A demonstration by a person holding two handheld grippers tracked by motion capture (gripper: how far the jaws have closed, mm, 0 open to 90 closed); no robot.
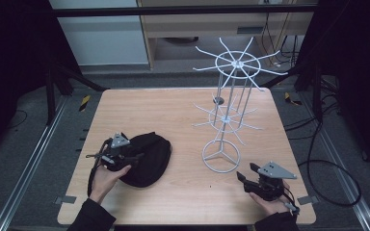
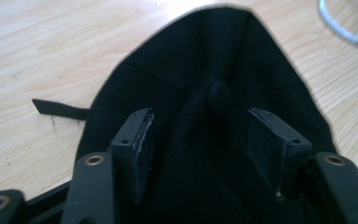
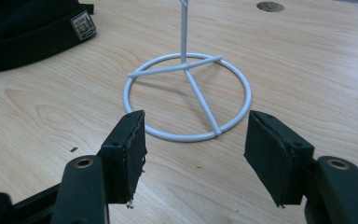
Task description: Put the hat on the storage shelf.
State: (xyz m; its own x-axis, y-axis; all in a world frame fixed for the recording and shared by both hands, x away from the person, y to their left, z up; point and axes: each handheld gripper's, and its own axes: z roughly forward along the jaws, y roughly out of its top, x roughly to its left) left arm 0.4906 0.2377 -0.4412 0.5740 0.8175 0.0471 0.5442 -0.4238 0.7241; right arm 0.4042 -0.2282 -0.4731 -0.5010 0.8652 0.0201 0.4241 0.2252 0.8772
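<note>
Looks like the grab step: left hand-held gripper (image 2: 198,140) sits wide open over the black cap (image 1: 147,159) left of the rack (image 1: 221,156), needing to close; right hand-held gripper (image 3: 193,154) open, empty.

Left gripper (image 1: 134,156): black body; grey three-cornered plate on top with small dark holes; black cable looping off at its 8 o'clock side. In the left gripper view (image 2: 198,140), two black jaws with flat rectangular pads, the near pad's edge worn pale; a small screw hole in each pad top; brass-ringed holes in the jaw arms.

Right gripper (image 1: 241,176): black body; grey three-cornered plate on top with dark holes; cable end trailing toward 5 o'clock. In the right gripper view (image 3: 193,154), two black jaws with thick rectangular pads, frayed at the lower edges; brass-ringed holes in the arms.

Person: dark long sleeves (image 1: 91,217) on both forearms, hands bare.
</note>
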